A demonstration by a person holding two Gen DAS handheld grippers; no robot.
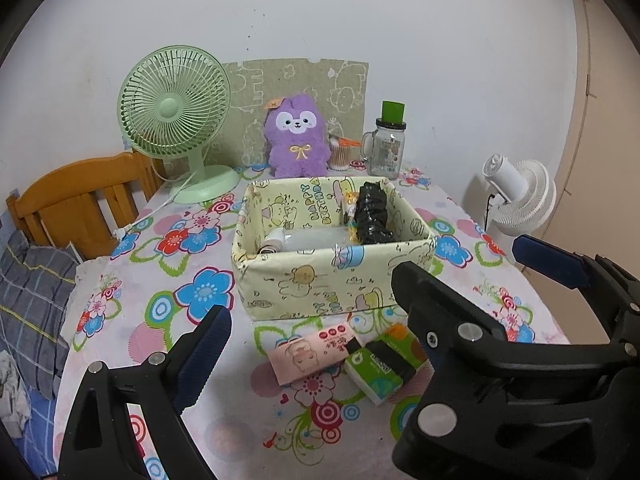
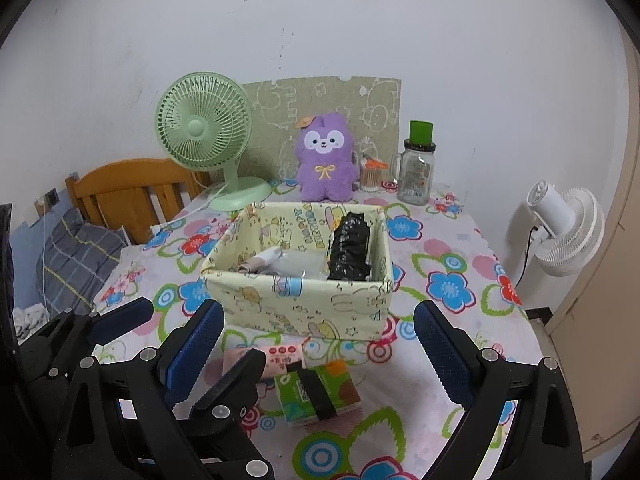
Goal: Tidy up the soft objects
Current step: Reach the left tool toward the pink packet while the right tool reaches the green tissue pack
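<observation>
Both grippers hang open and empty at the bottom of their frames: the left gripper spread wide, the right gripper likewise. At centre sits the fabric storage box, holding a black crumpled bag and hard-to-identify pale items. Below it lie a pink tissue pack and a green tissue pack, both partly hidden by gripper fingers.

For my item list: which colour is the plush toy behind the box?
Purple plush toy, white face; clearest in the left wrist view.

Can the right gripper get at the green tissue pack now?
Probably yes. The right gripper is open, the green tissue pack lies bare between its fingers; only the left gripper crowds close.
</observation>
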